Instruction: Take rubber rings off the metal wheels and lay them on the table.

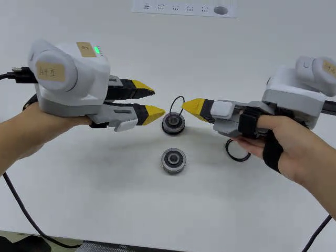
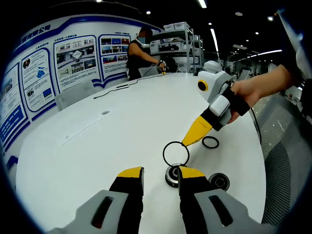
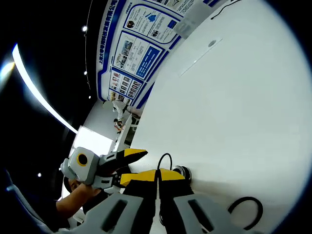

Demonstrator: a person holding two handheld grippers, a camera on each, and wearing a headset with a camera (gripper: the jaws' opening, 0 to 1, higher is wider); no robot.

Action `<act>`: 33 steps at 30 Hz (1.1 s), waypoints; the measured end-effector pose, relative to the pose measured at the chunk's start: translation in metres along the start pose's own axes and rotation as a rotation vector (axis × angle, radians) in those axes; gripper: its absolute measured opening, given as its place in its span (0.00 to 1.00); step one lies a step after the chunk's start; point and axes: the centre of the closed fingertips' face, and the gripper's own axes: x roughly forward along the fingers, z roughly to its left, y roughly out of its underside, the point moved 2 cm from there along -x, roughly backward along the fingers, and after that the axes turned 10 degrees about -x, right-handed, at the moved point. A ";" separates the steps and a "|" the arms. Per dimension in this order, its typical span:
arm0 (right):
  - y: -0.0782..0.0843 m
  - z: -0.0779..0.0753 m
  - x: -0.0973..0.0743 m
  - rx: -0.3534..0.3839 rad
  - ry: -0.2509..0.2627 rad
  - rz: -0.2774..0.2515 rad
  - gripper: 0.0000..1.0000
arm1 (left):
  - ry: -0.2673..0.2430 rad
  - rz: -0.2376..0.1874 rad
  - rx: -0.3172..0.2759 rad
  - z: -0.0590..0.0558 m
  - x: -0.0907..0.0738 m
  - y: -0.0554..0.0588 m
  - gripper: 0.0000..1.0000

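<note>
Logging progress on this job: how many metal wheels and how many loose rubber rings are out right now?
metal wheels: 2
loose rubber rings: 2, one flat on the table, one pinched in the right gripper jaws
Total: 4

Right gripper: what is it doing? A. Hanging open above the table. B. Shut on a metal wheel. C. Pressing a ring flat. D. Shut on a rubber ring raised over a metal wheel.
D: the right gripper is shut on the thin rubber ring, which stands up over the farther metal wheel.
</note>
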 end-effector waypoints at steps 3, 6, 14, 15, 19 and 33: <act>0.001 -0.007 -0.012 0.001 0.028 0.000 0.02 | -0.006 -0.008 0.003 -0.001 0.001 -0.003 0.29; 0.006 -0.015 -0.025 0.017 0.064 -0.005 0.02 | -0.001 -0.016 0.006 -0.005 0.002 -0.006 0.30; 0.025 -0.035 -0.055 0.049 0.156 -0.002 0.02 | 0.008 -0.003 0.014 -0.012 0.004 -0.003 0.29; 0.027 -0.037 -0.058 0.058 0.167 -0.002 0.02 | 0.010 -0.001 0.013 -0.012 0.004 -0.003 0.29; 0.035 -0.047 -0.071 0.130 0.220 -0.019 0.02 | 0.014 -0.008 0.003 -0.014 0.005 -0.003 0.29; 0.044 -0.058 -0.091 0.150 0.367 -0.001 0.02 | 0.029 -0.030 -0.006 -0.021 0.005 -0.008 0.28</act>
